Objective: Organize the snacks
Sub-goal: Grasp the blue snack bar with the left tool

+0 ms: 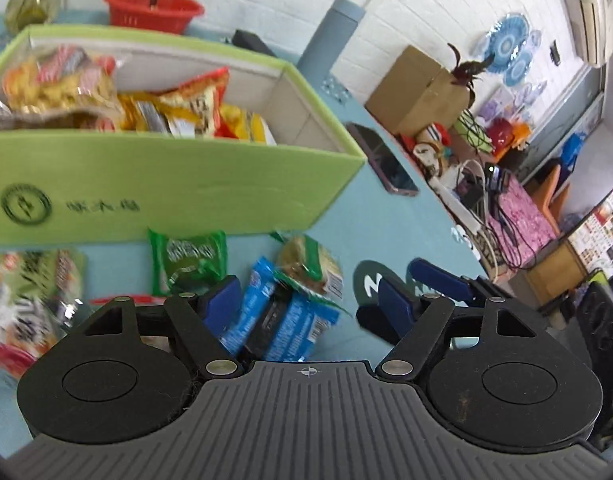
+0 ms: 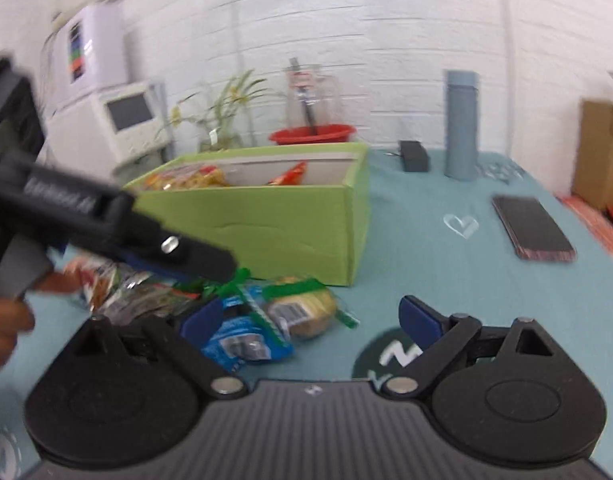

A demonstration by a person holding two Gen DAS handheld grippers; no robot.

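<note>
A light green box (image 1: 166, 192) (image 2: 266, 228) stands on the blue table with several snack packets inside. In front of it lie loose packets: a green one (image 1: 188, 260), a blue one (image 1: 274, 320) (image 2: 242, 336) and a yellow cake in a green-trimmed wrapper (image 1: 310, 268) (image 2: 306, 312). My left gripper (image 1: 306, 304) is open over the blue packet, its pads not pressing on it. My right gripper (image 2: 311, 320) is open just before the cake, its pads apart from it. In the right wrist view the left gripper (image 2: 222, 268) reaches in from the left above the packets.
More blurred packets (image 1: 26, 300) lie at the left. A dark phone (image 1: 386, 164) (image 2: 530, 228) lies right of the box. Behind stand a grey-blue bottle (image 2: 460, 124), a red basket (image 2: 312, 134), a small black case (image 2: 413, 156) and a cardboard box (image 1: 418, 92). A hand (image 2: 2, 320) holds the left gripper.
</note>
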